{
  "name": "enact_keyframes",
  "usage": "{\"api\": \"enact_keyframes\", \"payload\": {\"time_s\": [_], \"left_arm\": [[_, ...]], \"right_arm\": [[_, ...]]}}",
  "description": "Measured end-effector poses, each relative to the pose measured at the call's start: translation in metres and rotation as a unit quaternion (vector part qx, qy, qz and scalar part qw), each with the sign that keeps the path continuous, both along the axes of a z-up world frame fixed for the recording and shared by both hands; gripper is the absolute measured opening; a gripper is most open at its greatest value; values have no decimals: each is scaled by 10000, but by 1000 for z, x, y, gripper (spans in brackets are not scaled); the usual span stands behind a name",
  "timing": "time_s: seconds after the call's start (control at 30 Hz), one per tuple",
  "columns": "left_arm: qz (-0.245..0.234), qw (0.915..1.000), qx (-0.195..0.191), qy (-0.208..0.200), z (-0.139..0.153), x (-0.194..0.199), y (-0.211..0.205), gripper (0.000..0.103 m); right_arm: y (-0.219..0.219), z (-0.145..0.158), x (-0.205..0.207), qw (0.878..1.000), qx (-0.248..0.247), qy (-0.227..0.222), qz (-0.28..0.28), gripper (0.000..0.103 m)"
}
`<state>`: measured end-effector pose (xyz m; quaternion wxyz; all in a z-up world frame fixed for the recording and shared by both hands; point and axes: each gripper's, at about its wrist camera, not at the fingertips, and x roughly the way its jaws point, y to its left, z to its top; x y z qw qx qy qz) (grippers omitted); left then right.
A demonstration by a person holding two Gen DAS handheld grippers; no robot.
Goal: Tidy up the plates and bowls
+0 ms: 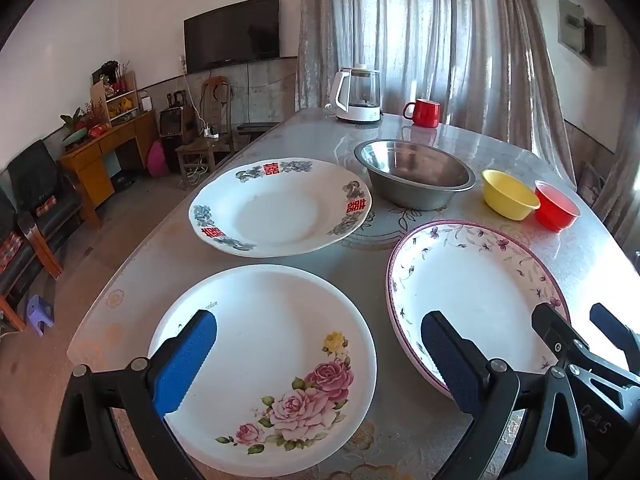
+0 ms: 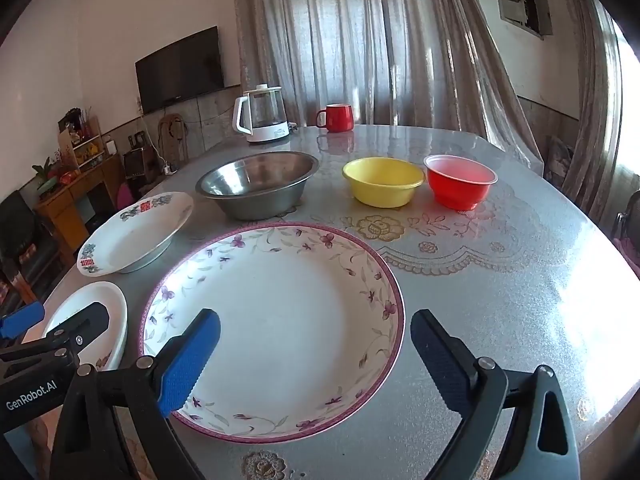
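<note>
Both tongs, left gripper [image 1: 319, 360] and right gripper [image 2: 315, 358], we find released, grasping nothing, over rose plate [image 1: 276, 360] and purple-rimmed plate [image 2: 280, 320]. Beyond: steel bowl [image 2: 256, 184], yellow bowl [image 2: 382, 182], red bowl [image 2: 460, 186], all empty.

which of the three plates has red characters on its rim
The far plate, next to the steel bowl. The rose plate has pink flowers, and the purple-rimmed plate has small purple blossoms.

Home living room: television [image 1: 232, 34], curtains [image 1: 420, 32], table [image 2: 500, 280].
</note>
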<state>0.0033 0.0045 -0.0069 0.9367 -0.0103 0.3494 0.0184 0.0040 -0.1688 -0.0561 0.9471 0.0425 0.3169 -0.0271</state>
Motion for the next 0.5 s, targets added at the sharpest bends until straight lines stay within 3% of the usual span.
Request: {"api": "enact_keyframes", "payload": {"time_s": [0.5], "left_arm": [[-30, 9999, 94, 17, 2, -1, -5, 103]], "right_arm": [[1, 1, -3, 9998, -84, -166, 103, 98]]}}
